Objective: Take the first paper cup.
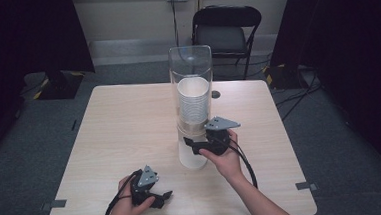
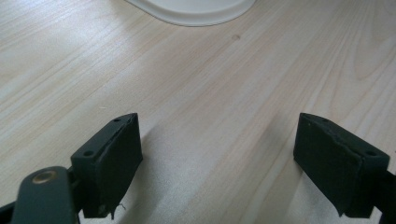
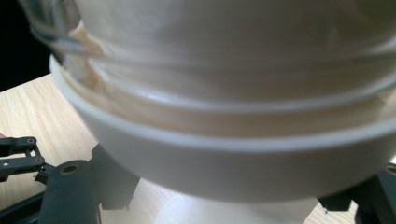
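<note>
High view has the right gripper (image 1: 197, 148) spread around the cup dispenser's (image 1: 192, 107) base at its 5 o'clock, nothing clamped as far as I can tell, so a hard squeeze could tip that tall tube, while the left gripper (image 1: 163, 197) sits wide open and empty on the table (image 1: 119, 127).

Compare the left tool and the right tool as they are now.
The left tool sits low near the table's front edge, open and holding nothing; the right tool is raised at the cup dispenser's white base, one finger on each side. Whether it grips is unclear. Both are black, hand-held, with grey plates.
</note>
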{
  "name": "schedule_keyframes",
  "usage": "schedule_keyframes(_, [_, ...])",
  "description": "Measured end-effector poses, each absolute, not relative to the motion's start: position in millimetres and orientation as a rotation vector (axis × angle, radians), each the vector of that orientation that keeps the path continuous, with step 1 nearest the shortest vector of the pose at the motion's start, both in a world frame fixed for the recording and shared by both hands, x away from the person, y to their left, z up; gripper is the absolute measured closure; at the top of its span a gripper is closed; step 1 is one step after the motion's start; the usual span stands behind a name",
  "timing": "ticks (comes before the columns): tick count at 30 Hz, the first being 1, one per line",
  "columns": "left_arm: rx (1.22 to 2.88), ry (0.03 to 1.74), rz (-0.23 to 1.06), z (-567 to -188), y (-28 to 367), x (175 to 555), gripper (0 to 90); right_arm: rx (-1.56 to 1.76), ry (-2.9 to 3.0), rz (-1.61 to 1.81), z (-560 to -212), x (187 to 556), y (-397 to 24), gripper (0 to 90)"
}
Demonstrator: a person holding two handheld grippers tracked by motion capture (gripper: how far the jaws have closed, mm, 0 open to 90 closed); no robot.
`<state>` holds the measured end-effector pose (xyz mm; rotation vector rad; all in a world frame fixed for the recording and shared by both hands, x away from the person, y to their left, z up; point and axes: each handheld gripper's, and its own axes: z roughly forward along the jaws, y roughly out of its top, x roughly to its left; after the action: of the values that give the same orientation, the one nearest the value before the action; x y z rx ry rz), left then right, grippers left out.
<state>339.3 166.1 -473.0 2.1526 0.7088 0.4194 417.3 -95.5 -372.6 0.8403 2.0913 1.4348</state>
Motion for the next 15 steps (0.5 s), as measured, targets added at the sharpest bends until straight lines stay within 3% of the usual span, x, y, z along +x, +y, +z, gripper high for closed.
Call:
schedule_keyframes(6, [2.153,0.709,0.419,-473.0,166.1,339.3,14.8,0.825,2.077,1.432,-373.4,419.6,-97.3,32.7])
schedule_keyframes(15, [2.16,0.697,0.43,-472.6,166.6,339.8,14.8,0.763,2.057,1.433,-378.6,419.2,-99.0,34.3])
